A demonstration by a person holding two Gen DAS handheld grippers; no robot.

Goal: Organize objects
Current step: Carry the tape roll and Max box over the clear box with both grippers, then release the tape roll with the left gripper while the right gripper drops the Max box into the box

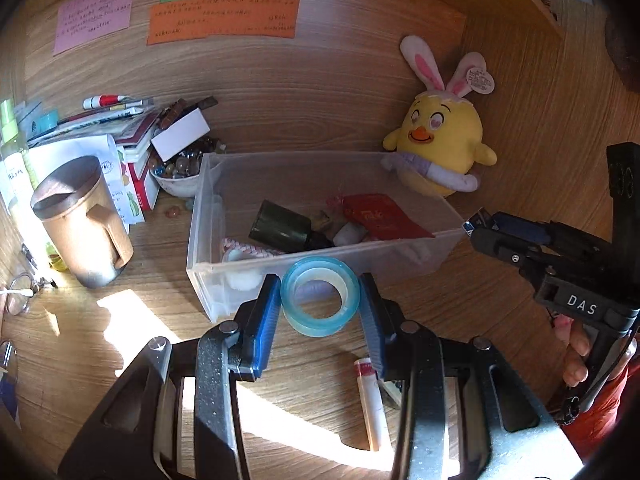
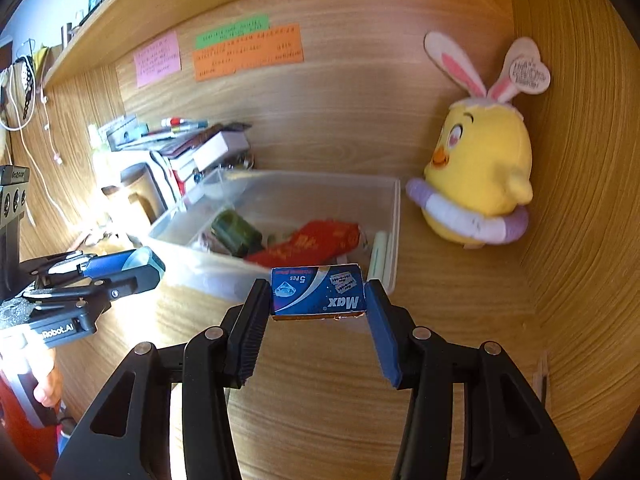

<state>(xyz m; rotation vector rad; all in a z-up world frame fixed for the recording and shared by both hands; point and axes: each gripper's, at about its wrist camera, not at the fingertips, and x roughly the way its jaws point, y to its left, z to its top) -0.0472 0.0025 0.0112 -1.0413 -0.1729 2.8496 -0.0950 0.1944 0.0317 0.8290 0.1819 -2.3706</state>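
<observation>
My left gripper (image 1: 320, 300) is shut on a blue roll of clear tape (image 1: 320, 295), held just in front of the near wall of a clear plastic bin (image 1: 248, 270). The bin holds a dark green bottle (image 1: 282, 228), a red packet (image 1: 380, 216) and other small items. My right gripper (image 2: 318, 300) is shut on a blue "Max" razor blade box (image 2: 318, 290), near the bin's (image 2: 240, 268) front right corner. The right gripper also shows in the left wrist view (image 1: 486, 226), the left one in the right wrist view (image 2: 136, 266).
A yellow chick plush (image 1: 440, 148) with bunny ears leans at the back right (image 2: 480, 176). A tan lidded mug (image 1: 80, 220), a bowl of beads (image 1: 178, 172), stacked books and pens stand left. A white tube (image 1: 370, 400) lies on the desk. Sticky notes (image 1: 224, 18) hang on the back wall.
</observation>
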